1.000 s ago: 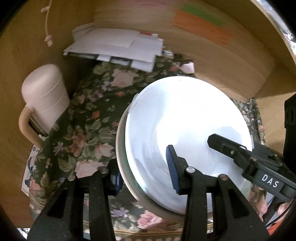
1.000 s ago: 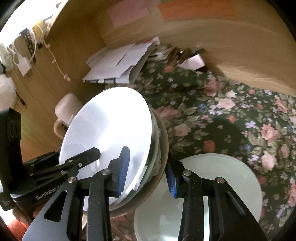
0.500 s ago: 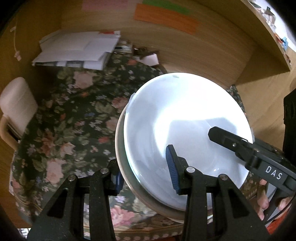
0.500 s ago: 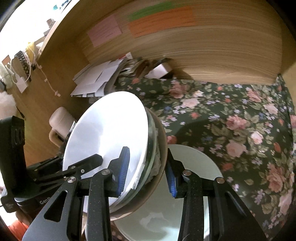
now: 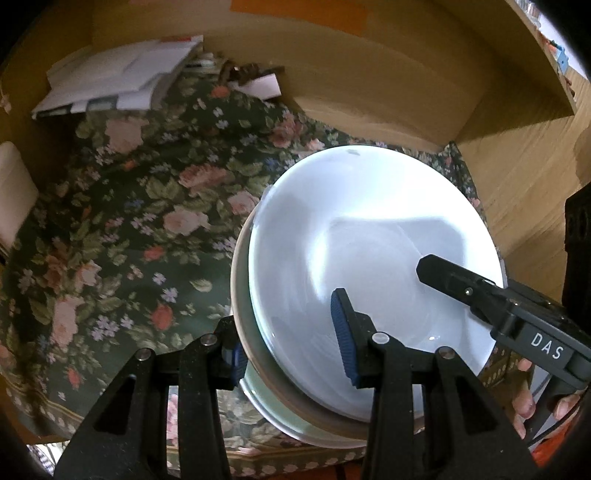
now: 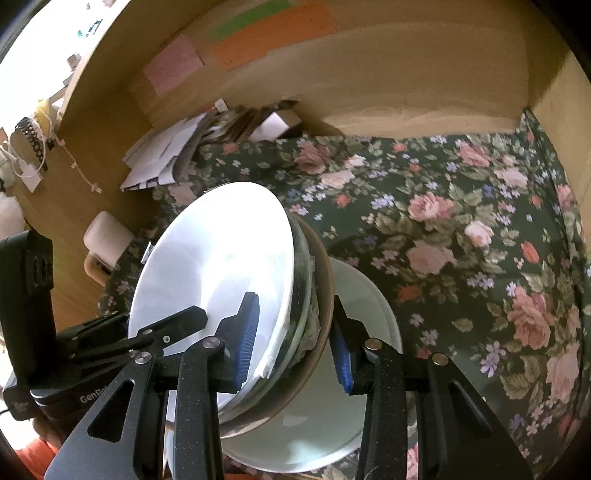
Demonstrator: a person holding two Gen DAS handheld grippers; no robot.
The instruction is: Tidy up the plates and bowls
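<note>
Above the flowered cloth (image 6: 461,236), both grippers — left (image 5: 291,343), right (image 6: 293,343) — clamp the stack of dishes (image 6: 236,295) by its rims, mid-carry — next, lower it level onto the pale plate (image 6: 373,306).

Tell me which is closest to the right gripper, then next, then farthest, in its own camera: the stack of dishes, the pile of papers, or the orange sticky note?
1. Stack of dishes, gripped by the right gripper.
2. Pile of papers, back left on the cloth.
3. Orange sticky note, up on the wooden back wall.
</note>
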